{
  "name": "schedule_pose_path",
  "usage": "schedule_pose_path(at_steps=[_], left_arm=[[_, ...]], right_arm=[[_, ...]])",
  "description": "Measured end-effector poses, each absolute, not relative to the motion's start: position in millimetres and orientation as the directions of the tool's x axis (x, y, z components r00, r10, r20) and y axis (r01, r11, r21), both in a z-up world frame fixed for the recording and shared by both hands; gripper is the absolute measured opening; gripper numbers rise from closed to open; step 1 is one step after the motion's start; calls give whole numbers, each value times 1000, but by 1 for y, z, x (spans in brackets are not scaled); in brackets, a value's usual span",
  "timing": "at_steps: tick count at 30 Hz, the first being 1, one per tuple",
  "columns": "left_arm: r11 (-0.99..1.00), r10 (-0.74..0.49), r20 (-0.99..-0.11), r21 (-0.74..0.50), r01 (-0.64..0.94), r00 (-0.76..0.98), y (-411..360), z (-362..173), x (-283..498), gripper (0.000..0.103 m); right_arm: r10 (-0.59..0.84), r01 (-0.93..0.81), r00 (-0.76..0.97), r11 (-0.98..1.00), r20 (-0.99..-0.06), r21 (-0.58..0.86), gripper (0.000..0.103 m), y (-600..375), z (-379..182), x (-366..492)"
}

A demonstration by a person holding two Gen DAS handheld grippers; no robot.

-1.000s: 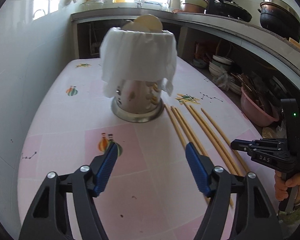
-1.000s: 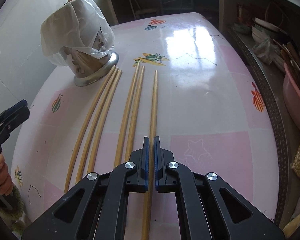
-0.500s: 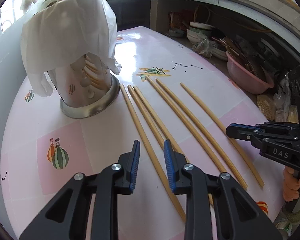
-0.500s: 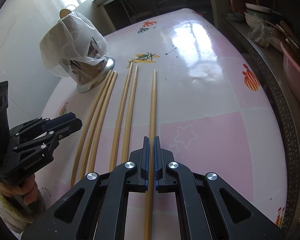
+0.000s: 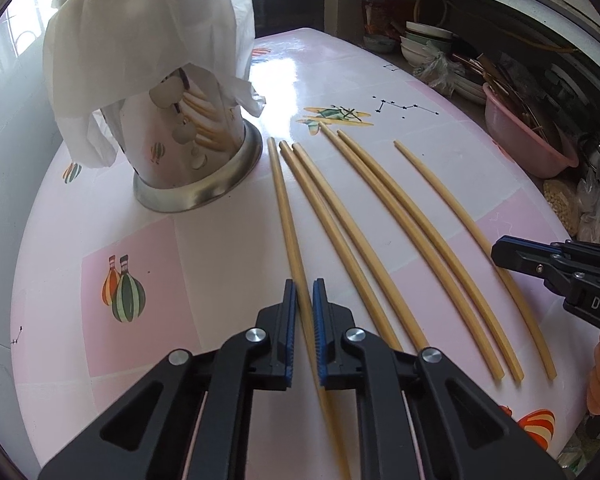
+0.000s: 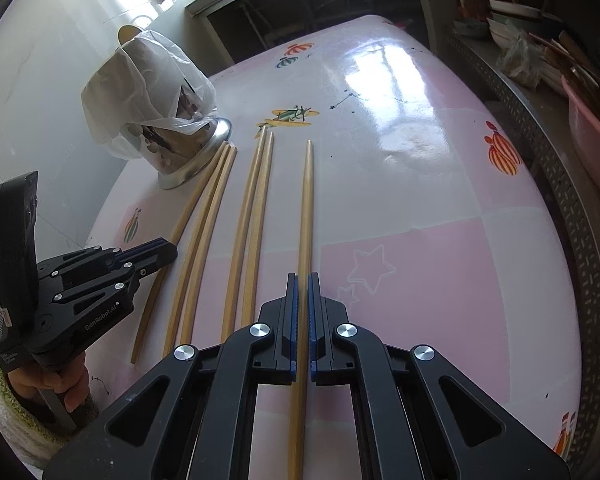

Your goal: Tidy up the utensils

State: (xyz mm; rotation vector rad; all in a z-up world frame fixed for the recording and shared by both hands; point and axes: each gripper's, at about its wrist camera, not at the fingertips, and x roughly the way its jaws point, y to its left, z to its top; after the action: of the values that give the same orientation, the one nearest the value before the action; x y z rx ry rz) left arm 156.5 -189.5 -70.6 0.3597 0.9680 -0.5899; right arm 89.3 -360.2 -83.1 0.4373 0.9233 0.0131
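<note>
Several long wooden chopsticks lie side by side on the pink table [image 5: 228,264]. My left gripper [image 5: 304,290] is shut on the leftmost chopstick [image 5: 286,208], near its close end. My right gripper [image 6: 303,282] is shut on the rightmost chopstick [image 6: 307,200], which lies apart from the others. A steel utensil holder [image 5: 192,160] draped with a white plastic bag [image 5: 148,40] stands at the far left, by the chopstick tips; it also shows in the right wrist view [image 6: 172,148]. Each gripper shows in the other's view: the right one [image 5: 500,254] and the left one [image 6: 168,250].
A white wall [image 6: 28,80] borders the table's left side. A shelf with stacked bowls [image 5: 424,40] and a pink basin [image 5: 528,136] runs along the right edge. The table surface [image 6: 420,200] right of the chopsticks is bare.
My left gripper moved right and forward from the holder to the leftmost chopstick and closed on it. My right gripper stayed shut on the rightmost chopstick.
</note>
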Motion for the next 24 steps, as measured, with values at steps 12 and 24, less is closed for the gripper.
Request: schedule_pose_path(at_steps=[12,24], left_arm=[[807,-259,-890,14,591,375,-128,-67,119,6],[801,-233,-912,16,599,336,-107,-64,100,29]], right_arm=[[228,164,561,911,-795,378,2,-346,-82,61],[233,156,545,915,-805,371,3,-341,-81,53]])
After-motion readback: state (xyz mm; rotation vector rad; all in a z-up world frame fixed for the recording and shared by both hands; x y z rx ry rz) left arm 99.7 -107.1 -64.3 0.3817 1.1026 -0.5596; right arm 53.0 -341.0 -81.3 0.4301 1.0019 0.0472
